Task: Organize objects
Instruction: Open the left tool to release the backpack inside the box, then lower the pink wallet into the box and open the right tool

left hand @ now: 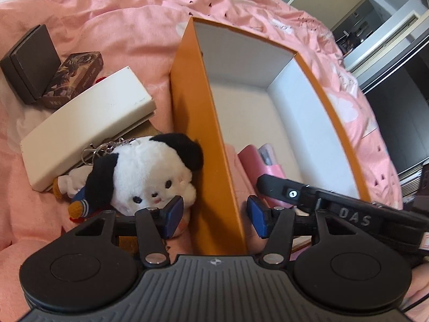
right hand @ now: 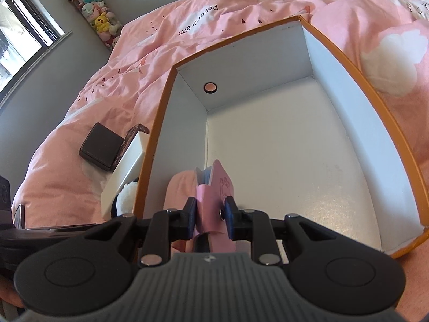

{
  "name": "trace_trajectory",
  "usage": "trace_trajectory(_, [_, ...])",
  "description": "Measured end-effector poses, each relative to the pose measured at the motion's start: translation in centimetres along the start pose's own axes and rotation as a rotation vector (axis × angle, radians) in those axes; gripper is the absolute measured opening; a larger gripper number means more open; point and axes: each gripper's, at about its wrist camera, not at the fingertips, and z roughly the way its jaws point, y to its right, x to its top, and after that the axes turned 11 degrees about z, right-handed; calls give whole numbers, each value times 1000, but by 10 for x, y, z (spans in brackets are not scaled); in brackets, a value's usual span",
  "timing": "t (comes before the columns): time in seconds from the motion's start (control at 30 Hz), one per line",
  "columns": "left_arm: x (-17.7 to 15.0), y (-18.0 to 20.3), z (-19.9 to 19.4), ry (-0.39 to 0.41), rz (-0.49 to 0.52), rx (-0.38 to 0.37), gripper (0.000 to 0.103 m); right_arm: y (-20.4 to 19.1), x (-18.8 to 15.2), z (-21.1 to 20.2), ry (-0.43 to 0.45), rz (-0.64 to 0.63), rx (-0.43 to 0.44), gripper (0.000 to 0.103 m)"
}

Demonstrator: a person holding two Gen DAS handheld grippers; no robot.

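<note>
- Closest in, the left tool [left hand: 215, 216] stands with its blue pads apart, straddling the near wall of the orange box [left hand: 206, 139]; neither pad presses on anything.
- One pad [left hand: 175, 212] sits just in front of the plush dog [left hand: 150, 174], outside the box; whether it brushes the fur I cannot tell.
- The plush dog, white with black ears and a keychain ring, lies on the pink bed cover [left hand: 112, 13], tight against the box's outer left wall.
- Over to the right tool [right hand: 210, 214]: pads together, clamped on a pink case [right hand: 214, 201] with a snap button, held upright over the near left corner of the box interior.
- From the left wrist view, the right tool's black body reaches in over the box's near end, with the pink case under it.
- The box's white floor [right hand: 289, 161] is bare further in; a round hole shows in the far end wall.
- Behind the plush dog, a long white box [left hand: 88, 128] lies on the cover, one end beside the orange wall.
- Further back on the left, a patterned card box [left hand: 75, 80] leans beside a dark grey box [left hand: 29, 61], both touching each other, well apart from the bed's far edge.
- Farthest off, a tube of small plush toys [right hand: 93, 13] stands against the grey wall past the bed's far corner, next to a window.
</note>
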Motion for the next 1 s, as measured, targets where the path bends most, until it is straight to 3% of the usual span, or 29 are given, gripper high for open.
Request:
trace_trajectory(0.13, [0,0,-1,-15,6,24,61,-1,2,0,16,-25,-25,24])
trace_trajectory(0.33, [0,2,-2,-23,17,45,59,0,4,2,60,-104,-141,24])
trace_trajectory(0.63, [0,0,-2,-25,15,38,58,-6,-6,20,-44,-110,-109,25])
trace_trajectory(0.93, [0,2,-2,-23,26,41,58,5,3,10,-76,31,-17,28])
trace_trajectory(1.0, [0,2,-2,-23,27,42,58,7,5,6,-78,58,10,19])
